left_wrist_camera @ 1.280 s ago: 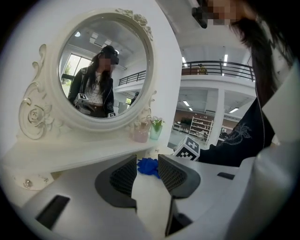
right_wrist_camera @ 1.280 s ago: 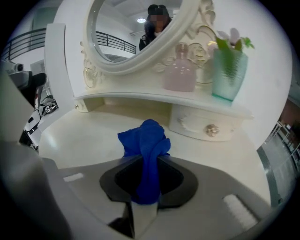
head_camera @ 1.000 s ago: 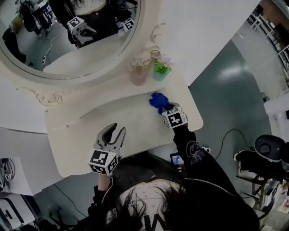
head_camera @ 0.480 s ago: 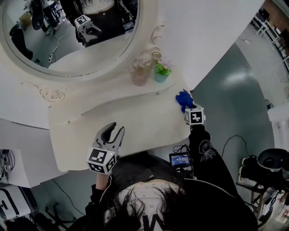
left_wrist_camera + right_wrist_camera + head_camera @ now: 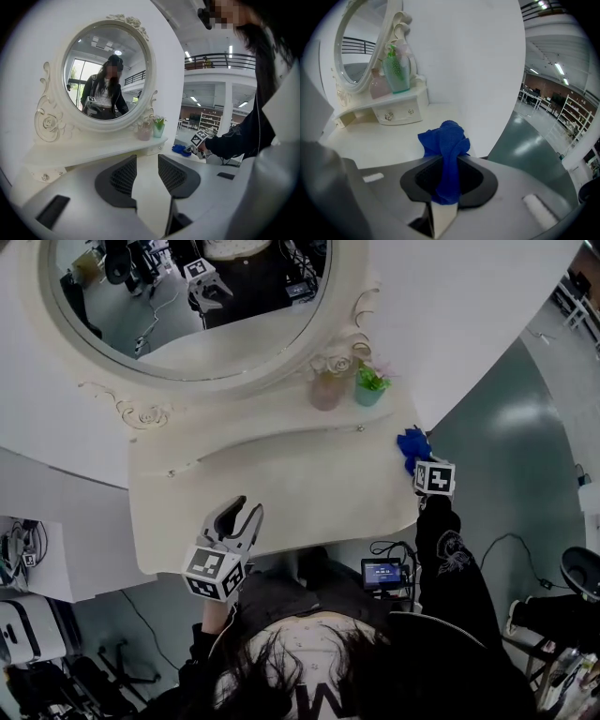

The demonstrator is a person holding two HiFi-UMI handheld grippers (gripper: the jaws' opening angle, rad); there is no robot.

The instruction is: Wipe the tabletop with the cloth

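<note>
Left gripper point(image 5: 242, 512): held over the front edge of the table point(image 5: 281, 479), left of its middle, pointing toward the back edge.
Left fingers point(image 5: 123, 178): parted with a clear gap, nothing between them; only bare table surface shows through the gap.
Mirror point(image 5: 187, 306): round, in a cream carved frame, standing behind the back edge of the table; it reflects a person in dark clothes and a gripper.
Shelf point(image 5: 281, 427): a raised cream ledge along the back edge, with small drawer knobs.
Pink vase point(image 5: 326, 392): upright on the shelf toward the back right corner, holding pale roses.
Green pot point(image 5: 369, 394): upright just beside the pink vase on its right, with a small green plant.
Cloth point(image 5: 411, 446): blue and bunched, at the right edge of the table near the back right corner, its loose end ahead of the right gripper and down at the table surface.
Right gripper point(image 5: 419, 461): at the right edge of the table, held out on a dark-sleeved arm, well apart from the left gripper.
Right fingers point(image 5: 471, 180): closed on a fold of the cloth, which runs up between them and spreads out beyond their tips.
Floor point(image 5: 506, 456): grey-green and glossy, beyond the right edge of the table.
</note>
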